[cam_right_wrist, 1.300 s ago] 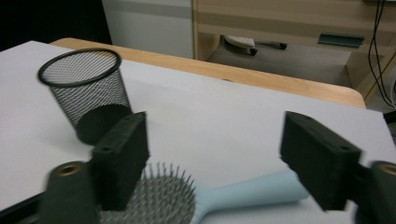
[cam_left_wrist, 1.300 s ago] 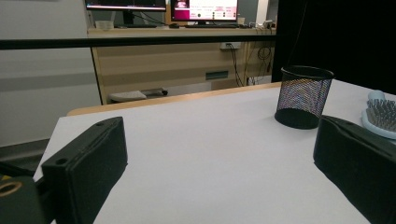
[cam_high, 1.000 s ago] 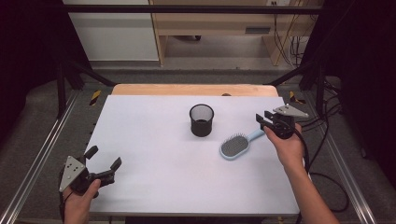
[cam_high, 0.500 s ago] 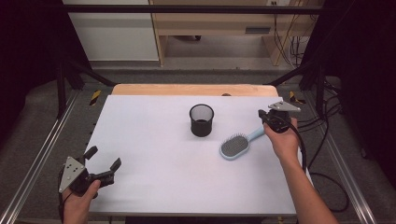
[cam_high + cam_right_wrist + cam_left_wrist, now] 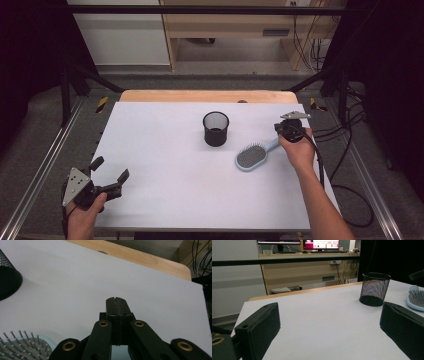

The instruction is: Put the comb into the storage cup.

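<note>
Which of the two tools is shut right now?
The right tool, by the hairbrush handle: its jaws meet. The left tool stands wide open over bare table.

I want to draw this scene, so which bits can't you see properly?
- Hairbrush handle end: in the high view, the right hand-held gripper and the hand cover it, so it is unclear whether it is pinched.
- Inside of the mesh cup: too dark in the high view.
- Hairbrush in the left gripper view: cut off by the right edge and a jaw.
- Mesh cup in the right gripper view: cut off by the left edge.
</note>
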Demonstrator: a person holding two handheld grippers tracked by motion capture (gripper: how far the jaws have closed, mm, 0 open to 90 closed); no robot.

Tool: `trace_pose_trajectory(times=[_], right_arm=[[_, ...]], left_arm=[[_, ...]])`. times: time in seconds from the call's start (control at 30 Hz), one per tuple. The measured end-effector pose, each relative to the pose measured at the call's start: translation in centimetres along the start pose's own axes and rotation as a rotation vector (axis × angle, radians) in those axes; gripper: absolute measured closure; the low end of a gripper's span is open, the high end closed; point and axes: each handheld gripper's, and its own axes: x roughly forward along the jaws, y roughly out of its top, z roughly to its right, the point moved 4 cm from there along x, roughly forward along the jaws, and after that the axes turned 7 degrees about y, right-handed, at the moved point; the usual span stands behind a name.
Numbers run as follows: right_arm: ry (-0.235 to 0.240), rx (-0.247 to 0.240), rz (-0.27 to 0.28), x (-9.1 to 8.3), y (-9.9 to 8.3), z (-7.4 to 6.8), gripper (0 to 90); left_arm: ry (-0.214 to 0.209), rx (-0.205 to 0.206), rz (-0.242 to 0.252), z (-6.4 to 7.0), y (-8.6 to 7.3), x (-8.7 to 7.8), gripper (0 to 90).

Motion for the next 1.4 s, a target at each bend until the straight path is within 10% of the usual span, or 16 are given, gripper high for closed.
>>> trace_pose_trajectory(times=[1.4], right_arm=[[-0.020,-0.062,-0.234,2.7,-2.6,0.1,90.0]], left_arm=[[-0.015,-0.001,-0.006,0.1,-0.1,0.2,3.1]])
